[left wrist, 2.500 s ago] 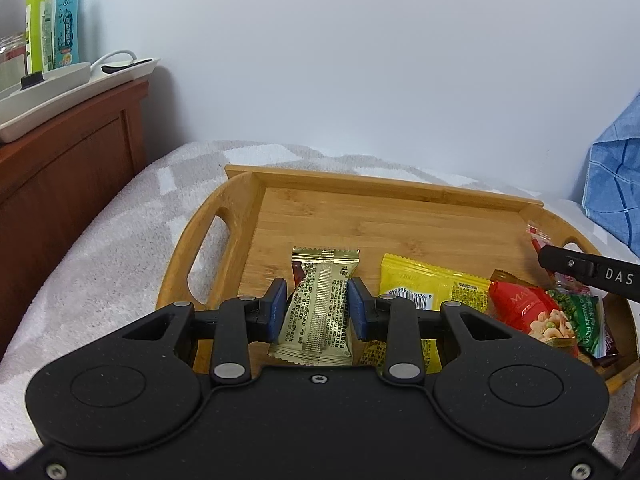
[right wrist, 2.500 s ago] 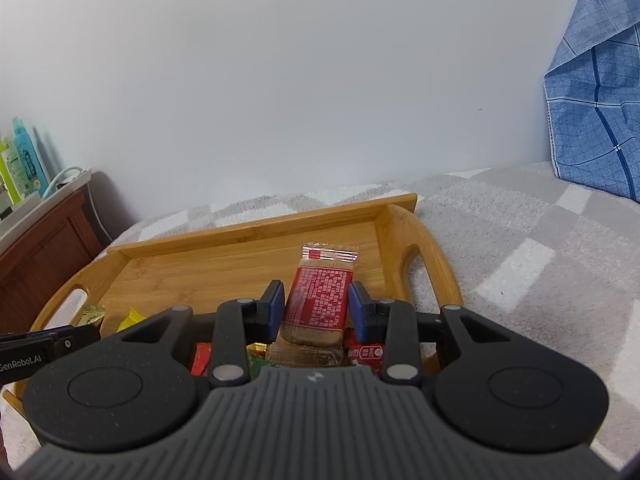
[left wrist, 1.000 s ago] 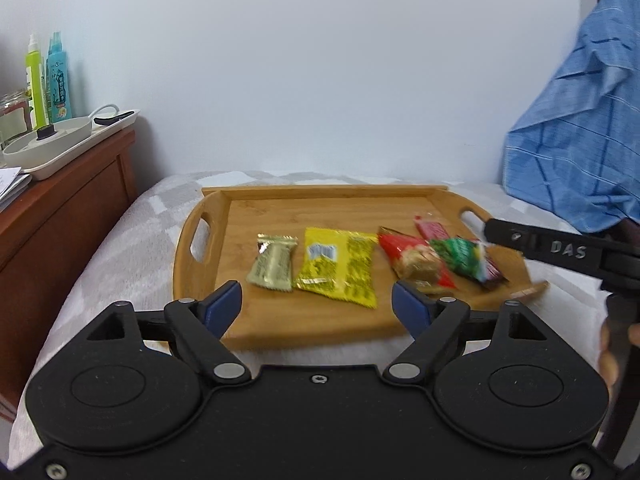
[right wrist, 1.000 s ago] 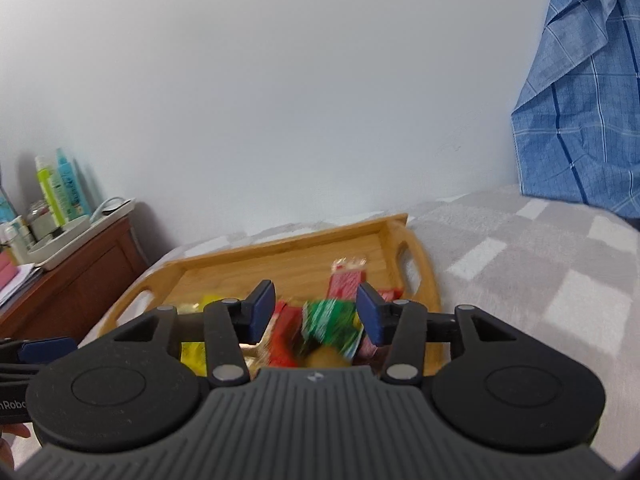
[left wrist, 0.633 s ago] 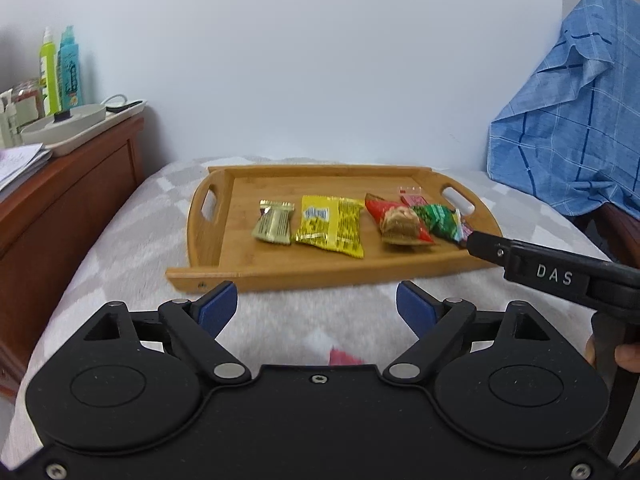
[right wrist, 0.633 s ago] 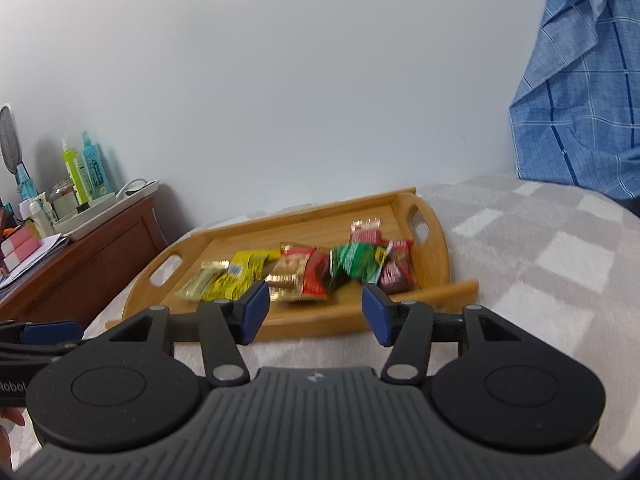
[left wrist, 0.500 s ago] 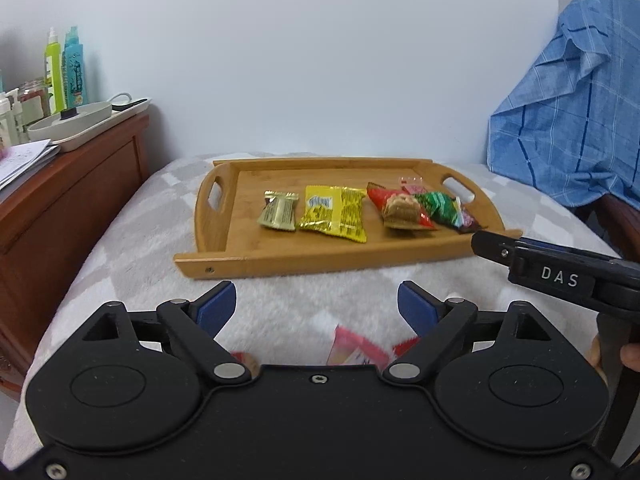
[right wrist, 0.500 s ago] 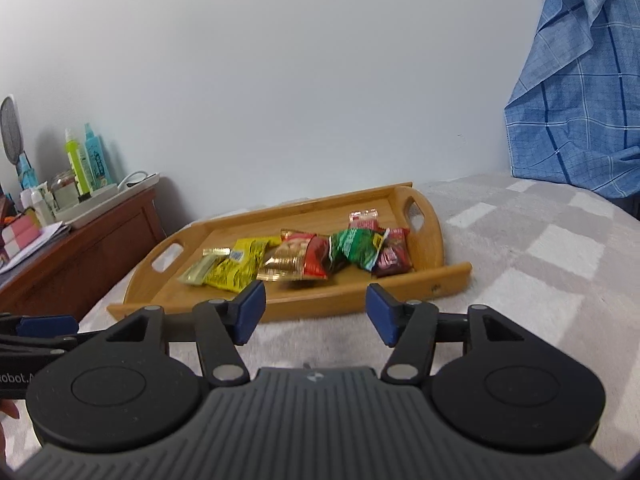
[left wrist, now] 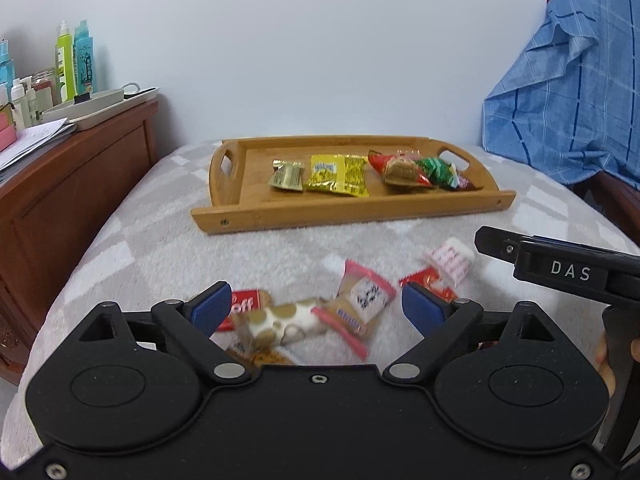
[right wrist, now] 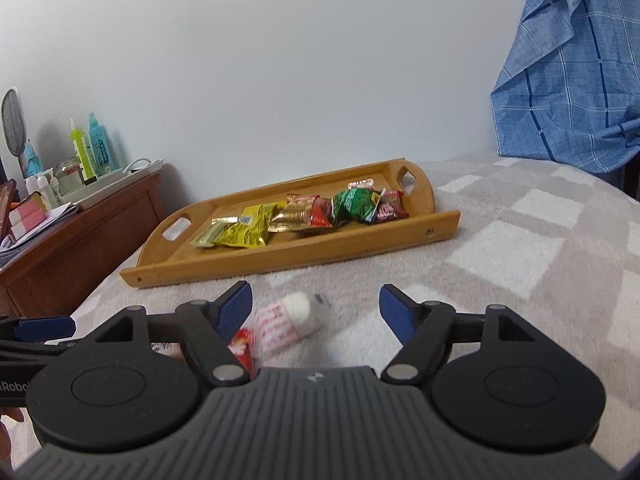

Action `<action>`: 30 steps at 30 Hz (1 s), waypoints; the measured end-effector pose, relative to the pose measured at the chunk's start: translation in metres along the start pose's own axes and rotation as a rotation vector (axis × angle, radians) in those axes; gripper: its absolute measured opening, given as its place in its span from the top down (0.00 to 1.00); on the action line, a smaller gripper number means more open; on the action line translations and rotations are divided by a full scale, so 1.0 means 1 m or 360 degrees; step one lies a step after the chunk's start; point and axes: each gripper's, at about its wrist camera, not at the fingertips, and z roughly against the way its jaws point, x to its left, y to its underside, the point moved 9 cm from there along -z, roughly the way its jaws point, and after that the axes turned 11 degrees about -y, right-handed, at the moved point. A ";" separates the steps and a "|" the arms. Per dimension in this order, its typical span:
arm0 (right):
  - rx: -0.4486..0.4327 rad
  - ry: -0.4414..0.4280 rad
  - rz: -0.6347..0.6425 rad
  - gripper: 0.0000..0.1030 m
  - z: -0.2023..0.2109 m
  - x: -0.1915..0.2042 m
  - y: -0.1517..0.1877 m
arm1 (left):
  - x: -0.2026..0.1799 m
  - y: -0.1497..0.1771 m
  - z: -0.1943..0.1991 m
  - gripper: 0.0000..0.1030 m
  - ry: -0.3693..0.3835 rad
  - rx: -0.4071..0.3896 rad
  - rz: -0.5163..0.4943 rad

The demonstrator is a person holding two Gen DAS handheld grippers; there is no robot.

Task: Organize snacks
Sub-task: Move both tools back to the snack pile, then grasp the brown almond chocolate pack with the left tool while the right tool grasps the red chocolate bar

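The grey-and-white checked blanket (left wrist: 160, 236) covers the whole work surface. A brown wooden cabinet (left wrist: 68, 184) borders it on the left, carrying bottles and a white tray; a blue checked cloth (left wrist: 568, 92) hangs at the far right. The wooden tray (left wrist: 348, 210) lies on the blanket near the wall, with open blanket between its near rim and the loose items.

In the tray, five packets form a row: a gold packet (left wrist: 286, 175), a yellow packet (left wrist: 338, 174), then a red packet (left wrist: 398, 170), a green packet (left wrist: 436, 172) and a dark red one (right wrist: 390, 207) overlapping at the right end. The left third of the tray floor is bare.

Loose snacks lie on the blanket in front of the tray — a pink-edged packet (left wrist: 358, 308), a white-and-brown wrapped sweet (left wrist: 280, 322), a red biscuit packet (left wrist: 242, 310), a small red packet (left wrist: 430, 284) and a pink-and-white packet (right wrist: 286, 322).

The left gripper (left wrist: 316, 308) has just been opening; its jaws stand wide above the loose pile, gripping nothing. The right gripper (right wrist: 314, 306) has likewise just been opening — jaws wide, nothing held, the pink-and-white packet below its left finger.
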 end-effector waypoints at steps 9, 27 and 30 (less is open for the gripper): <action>0.0027 0.0021 -0.0001 0.16 0.007 0.008 0.022 | 0.004 0.016 0.005 0.10 -0.0019 -0.0013 -0.0039; 0.0040 0.0089 0.0233 0.15 0.013 0.030 0.041 | 0.016 0.032 0.013 0.09 -0.0098 -0.0067 -0.0089; 0.0046 0.0081 0.0253 0.15 0.012 0.033 0.042 | 0.018 0.035 0.014 0.12 -0.0100 -0.0063 -0.0101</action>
